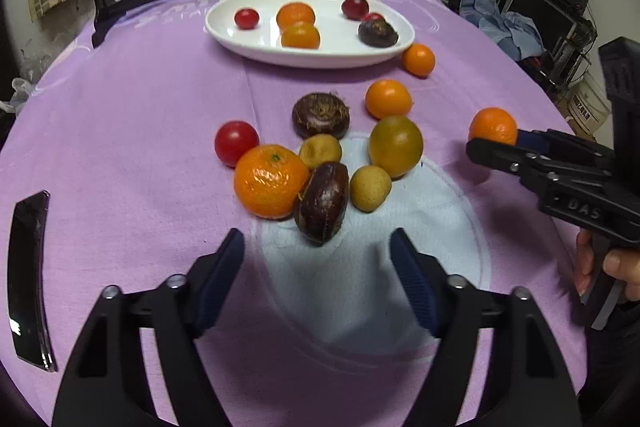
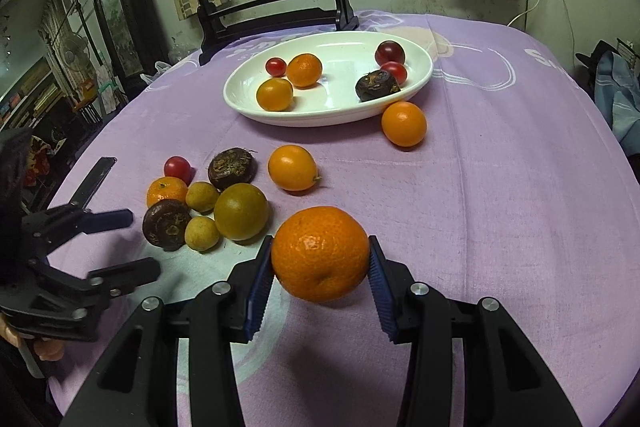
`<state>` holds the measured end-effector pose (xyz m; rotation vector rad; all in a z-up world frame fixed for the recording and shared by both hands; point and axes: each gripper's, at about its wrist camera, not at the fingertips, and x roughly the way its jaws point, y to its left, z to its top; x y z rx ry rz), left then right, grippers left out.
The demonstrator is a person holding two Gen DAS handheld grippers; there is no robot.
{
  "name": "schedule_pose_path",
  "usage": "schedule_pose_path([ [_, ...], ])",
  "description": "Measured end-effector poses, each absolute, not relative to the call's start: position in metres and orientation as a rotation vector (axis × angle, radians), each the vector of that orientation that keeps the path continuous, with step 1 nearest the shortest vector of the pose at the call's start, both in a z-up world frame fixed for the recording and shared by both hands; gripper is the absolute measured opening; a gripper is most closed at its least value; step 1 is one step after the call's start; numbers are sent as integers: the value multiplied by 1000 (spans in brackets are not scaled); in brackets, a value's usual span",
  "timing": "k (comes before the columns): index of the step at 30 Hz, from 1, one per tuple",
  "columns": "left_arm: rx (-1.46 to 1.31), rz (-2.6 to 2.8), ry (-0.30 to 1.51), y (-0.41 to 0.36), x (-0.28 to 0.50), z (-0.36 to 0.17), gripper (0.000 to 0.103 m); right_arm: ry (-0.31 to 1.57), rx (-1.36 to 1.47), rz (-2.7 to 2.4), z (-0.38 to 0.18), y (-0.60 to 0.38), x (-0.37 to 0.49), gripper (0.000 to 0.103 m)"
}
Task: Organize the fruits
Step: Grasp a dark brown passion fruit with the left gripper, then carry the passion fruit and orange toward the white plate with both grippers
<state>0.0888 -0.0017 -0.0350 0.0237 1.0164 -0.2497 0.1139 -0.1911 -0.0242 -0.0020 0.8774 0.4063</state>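
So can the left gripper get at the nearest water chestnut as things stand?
Probably yes: the left gripper is open and empty, the water chestnut lies just ahead, though a tangerine touches its side.

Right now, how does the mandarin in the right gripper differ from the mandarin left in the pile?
The held mandarin is clamped between the right gripper pads, off the cloth; the pile mandarin rests on the purple tablecloth. The held one touches no fruit; the pile one leans against a dark water chestnut. Both are orange and dimpled.
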Motion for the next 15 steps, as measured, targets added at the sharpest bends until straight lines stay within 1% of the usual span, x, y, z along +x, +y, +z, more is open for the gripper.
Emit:
schedule_pose_path([
  [3, 10, -233, 1055, -4, 95, -42, 59, 878, -1, 416, -23, -191, 113, 46],
  [4, 15, -218, 1048, -6, 96, -41, 58, 882, 0, 421, -23, -191, 113, 46],
  [5, 14, -213, 1051, -7, 98, -41, 54, 884, 1, 424, -24, -191, 113, 46],
  [6, 10, -212, 1053, -8, 99, -41, 52, 885, 2, 425, -23, -192, 113, 46],
  [11, 7, -201, 1067, -16, 108, -42, 52, 881, -9, 428, -22, -191, 111, 46],
  [12, 4, -198, 1067, -17, 109, -42, 50, 882, -11, 429, -22, -191, 110, 46],
  [13, 0, -195, 1066, -17, 111, -42, 48, 882, -13, 431, -23, -190, 110, 46],
  [14, -4, -193, 1064, -17, 113, -42, 42, 882, -15, 431, -23, -190, 110, 46],
  [15, -7, -192, 1063, -17, 116, -42, 39, 882, -18, 431, -23, -190, 110, 46],
])
